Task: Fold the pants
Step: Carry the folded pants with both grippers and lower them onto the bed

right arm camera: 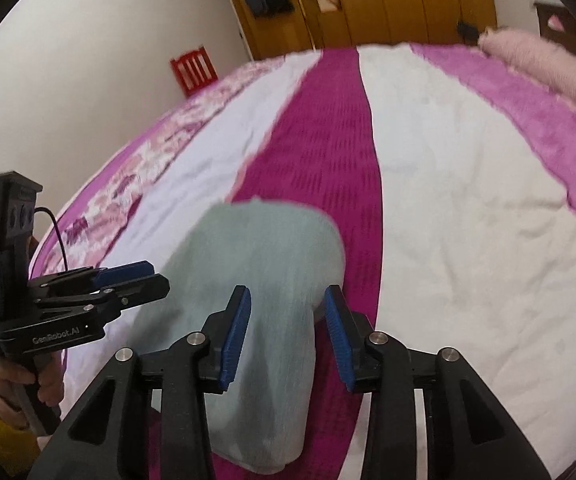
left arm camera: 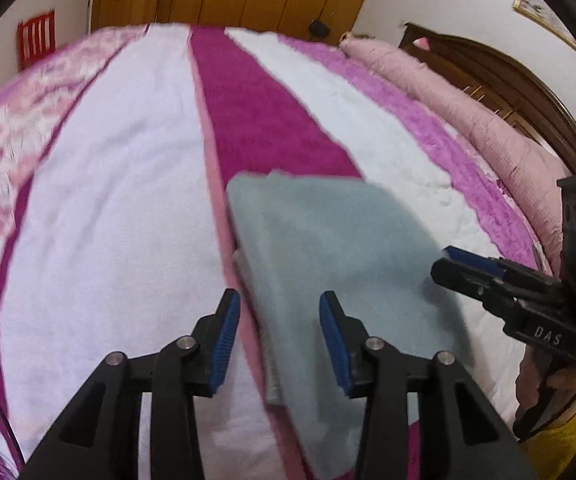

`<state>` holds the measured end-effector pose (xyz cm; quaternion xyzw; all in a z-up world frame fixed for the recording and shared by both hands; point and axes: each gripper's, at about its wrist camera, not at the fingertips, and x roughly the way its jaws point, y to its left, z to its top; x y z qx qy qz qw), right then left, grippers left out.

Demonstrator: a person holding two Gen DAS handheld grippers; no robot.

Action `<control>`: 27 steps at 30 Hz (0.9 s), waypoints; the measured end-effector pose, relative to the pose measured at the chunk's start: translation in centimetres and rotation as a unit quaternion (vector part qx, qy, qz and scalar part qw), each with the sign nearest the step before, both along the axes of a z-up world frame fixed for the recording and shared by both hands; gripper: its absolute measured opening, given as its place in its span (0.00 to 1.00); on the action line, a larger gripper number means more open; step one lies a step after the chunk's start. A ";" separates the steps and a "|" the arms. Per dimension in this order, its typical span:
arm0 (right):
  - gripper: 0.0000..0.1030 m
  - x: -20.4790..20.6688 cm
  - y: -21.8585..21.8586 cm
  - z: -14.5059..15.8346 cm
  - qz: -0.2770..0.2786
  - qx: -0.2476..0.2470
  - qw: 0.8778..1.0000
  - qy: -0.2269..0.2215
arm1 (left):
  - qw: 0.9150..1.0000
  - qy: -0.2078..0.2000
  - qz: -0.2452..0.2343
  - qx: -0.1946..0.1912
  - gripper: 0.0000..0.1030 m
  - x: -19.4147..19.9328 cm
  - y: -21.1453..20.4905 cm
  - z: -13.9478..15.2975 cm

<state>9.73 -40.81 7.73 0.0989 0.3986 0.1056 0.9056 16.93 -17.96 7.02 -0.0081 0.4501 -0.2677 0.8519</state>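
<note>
the pants [left arm camera: 327, 248] are lying folded on the bed [left arm camera: 120, 200]; both the left gripper [left arm camera: 280, 340] and right gripper [right arm camera: 288, 336] fingers are standing part open, gripping nothing. judging the fold nearly done, next smoothing or one more fold.

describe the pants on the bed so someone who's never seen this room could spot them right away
Find the wide bed with the pink, white and magenta striped blanket. Near its front edge lies a folded pale grey-blue soft fabric bundle, the pants. It is the only grey-blue, loose item there.

Left gripper [left arm camera: 280, 340] open over folded grey pants [left arm camera: 327, 240] on bed [left arm camera: 108, 200].
</note>
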 end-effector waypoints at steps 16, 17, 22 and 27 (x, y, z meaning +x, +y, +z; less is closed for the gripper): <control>0.16 4.1 1.0 -4.5 0.001 -0.063 0.998 0.012 | 1.000 0.015 -0.021 0.006 0.15 2.2 -4.4 -3.2; 0.16 3.9 1.0 -4.3 -0.004 -0.062 0.998 0.013 | 1.000 0.016 -0.022 0.007 0.14 2.1 -4.3 -3.1; 0.16 1.6 1.1 -1.8 -0.004 -0.041 0.999 0.002 | 1.000 0.010 -0.025 0.014 0.14 0.1 -3.6 -2.0; 0.16 -2.1 1.7 -1.0 0.020 -0.009 1.000 0.007 | 0.999 0.019 -0.025 0.008 0.15 -3.0 -2.0 -1.4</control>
